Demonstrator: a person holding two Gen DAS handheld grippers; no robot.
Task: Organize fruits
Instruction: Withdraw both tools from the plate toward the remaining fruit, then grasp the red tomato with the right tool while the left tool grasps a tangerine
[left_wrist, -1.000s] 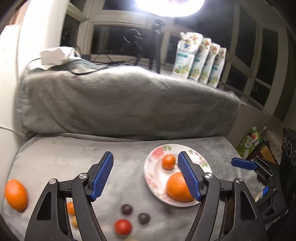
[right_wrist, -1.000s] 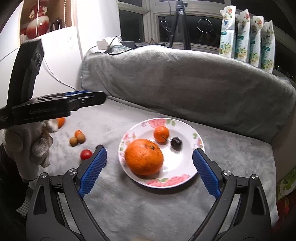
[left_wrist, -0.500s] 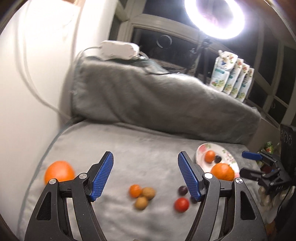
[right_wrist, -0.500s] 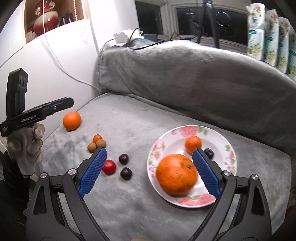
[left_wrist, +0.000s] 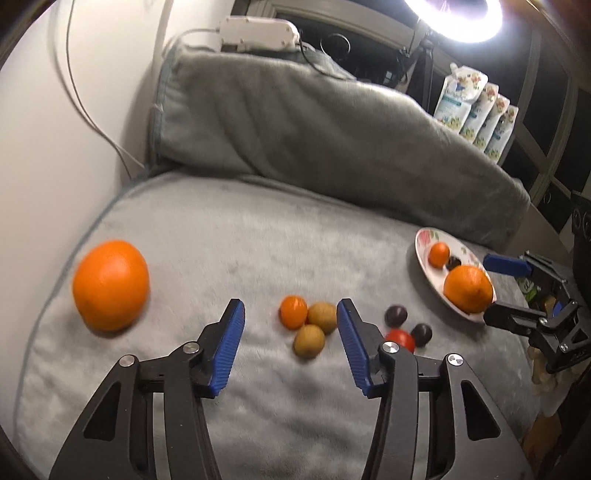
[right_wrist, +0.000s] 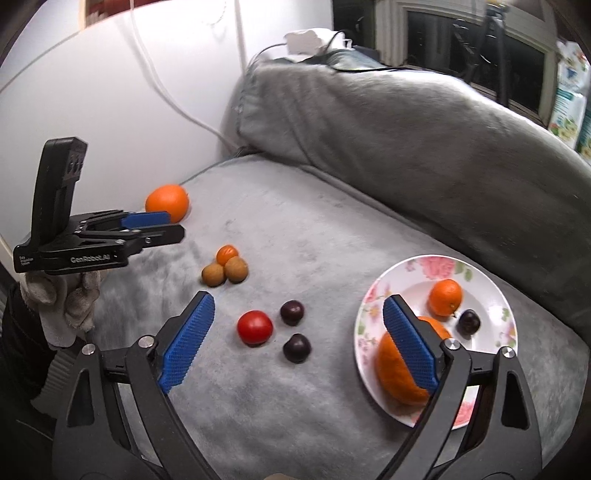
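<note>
A floral plate (right_wrist: 484, 275) on the grey cushion holds a big orange (right_wrist: 397, 373), a small orange (right_wrist: 445, 297) and a dark plum (right_wrist: 469, 322). Loose on the cushion lie a large orange (left_wrist: 110, 284), a small orange (left_wrist: 293, 312) touching two brown fruits (left_wrist: 309, 340), a red tomato (right_wrist: 255, 327) and two dark plums (right_wrist: 292, 313). My left gripper (left_wrist: 290, 345) is open and empty, just short of the small orange and brown fruits. My right gripper (right_wrist: 298, 345) is open and empty, above the tomato and plums.
A thick grey back cushion (left_wrist: 314, 122) borders the seat at the rear. A white wall with a cable (left_wrist: 85, 110) stands at the left. White pouches (left_wrist: 476, 110) line the window sill. The cushion's front edge drops off near the grippers.
Both grippers swung left, away from the plate. The left one came lower and closer to the small orange and brown fruits. The right one now frames the tomato and plums.
</note>
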